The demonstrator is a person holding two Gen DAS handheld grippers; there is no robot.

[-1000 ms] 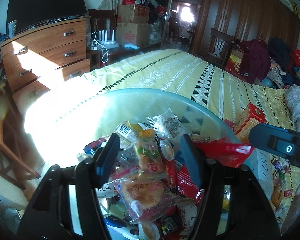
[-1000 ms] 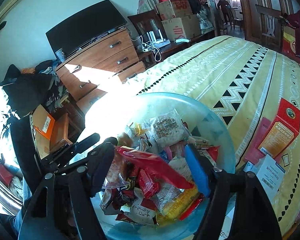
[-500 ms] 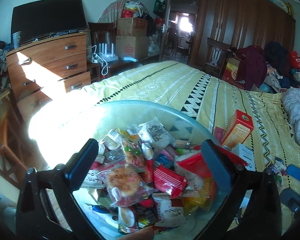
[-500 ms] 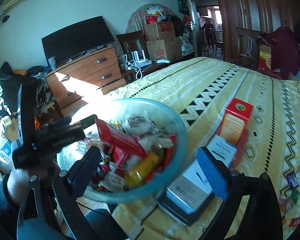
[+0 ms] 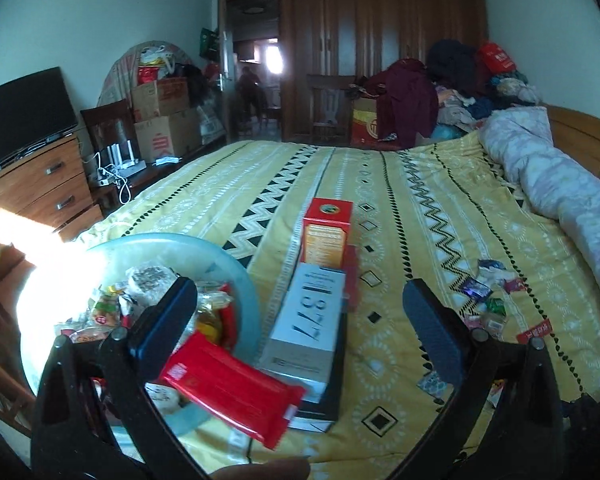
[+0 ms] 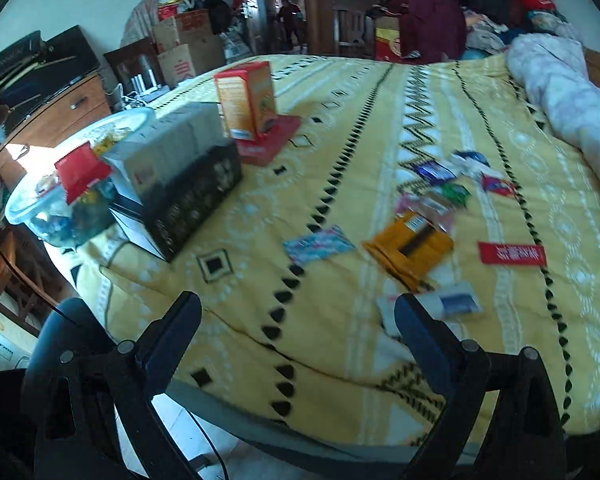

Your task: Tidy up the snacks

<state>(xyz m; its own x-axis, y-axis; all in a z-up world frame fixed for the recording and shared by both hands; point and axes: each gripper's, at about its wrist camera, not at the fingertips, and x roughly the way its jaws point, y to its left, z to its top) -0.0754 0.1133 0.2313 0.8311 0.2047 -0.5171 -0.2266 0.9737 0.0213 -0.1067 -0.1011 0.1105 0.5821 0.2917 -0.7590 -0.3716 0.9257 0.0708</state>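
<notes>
A clear glass bowl (image 5: 242,280) heaped with wrapped snacks sits at the bed's near left corner; it also shows in the right wrist view (image 6: 28,216). A red snack packet (image 5: 232,392) lies over its rim, also seen in the right wrist view (image 6: 82,170). Loose snacks lie scattered on the yellow bedspread (image 6: 340,160): an orange packet (image 6: 410,250), a red one (image 6: 512,254), a pink-blue one (image 6: 320,244). My left gripper (image 5: 300,316) is open and empty beside the bowl. My right gripper (image 6: 298,320) is open and empty above the bed's near edge.
A white box on a black box (image 6: 192,172) and an upright orange carton (image 6: 246,100) stand on the bed beside the bowl. A rolled quilt (image 6: 560,92) lies at the right. A wooden dresser (image 5: 40,184) stands left of the bed.
Both grippers opened wide and drew back from the bowl, swinging right. The red packet held by the right gripper now rests on the bowl. The right view now faces the scattered snacks.
</notes>
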